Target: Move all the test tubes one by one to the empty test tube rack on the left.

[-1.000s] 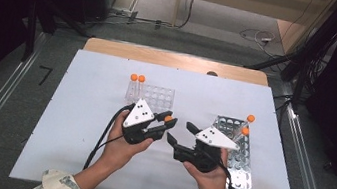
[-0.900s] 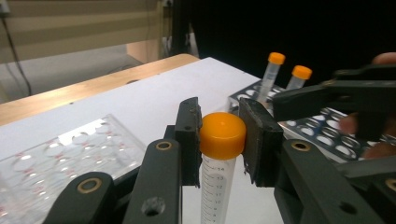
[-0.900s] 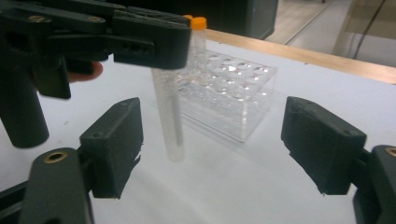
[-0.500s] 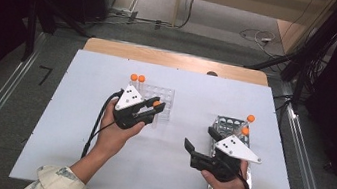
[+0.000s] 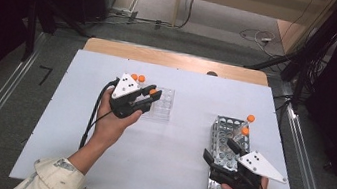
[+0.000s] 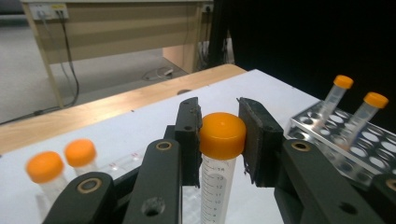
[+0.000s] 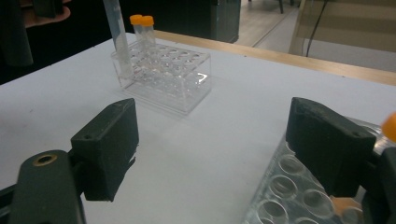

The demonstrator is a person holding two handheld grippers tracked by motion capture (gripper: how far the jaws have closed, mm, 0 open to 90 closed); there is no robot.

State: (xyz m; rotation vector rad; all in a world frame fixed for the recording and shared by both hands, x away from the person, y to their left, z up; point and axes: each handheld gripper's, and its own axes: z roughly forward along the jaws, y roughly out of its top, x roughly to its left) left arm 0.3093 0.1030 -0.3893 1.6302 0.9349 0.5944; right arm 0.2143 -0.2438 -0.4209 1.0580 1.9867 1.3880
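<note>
My left gripper point(image 5: 152, 95) is shut on an orange-capped tube point(image 6: 218, 186), its pads pressing the cap from both sides. The tube hangs upright at the clear rack point(image 5: 162, 104), whose far corner holds two more capped tubes point(image 5: 137, 77). In the right gripper view the held tube point(image 7: 116, 37) stands at the corner of the clear rack point(image 7: 168, 74). My right gripper point(image 5: 221, 152) is open above the near part of the metal rack point(image 5: 224, 133). Its jaws have just widened and hold nothing. Two capped tubes point(image 5: 248, 124) stand at that rack's far end.
The white board point(image 5: 171, 165) lies on a wooden table whose far edge point(image 5: 176, 60) shows behind it. Cables and dark equipment stand on the floor beyond. Open board surface lies between the two racks and toward the left edge.
The two grippers, close together mid-board a second ago, have parted. The left carried the tube up and left to the clear rack. The right drew back right over the metal rack.
</note>
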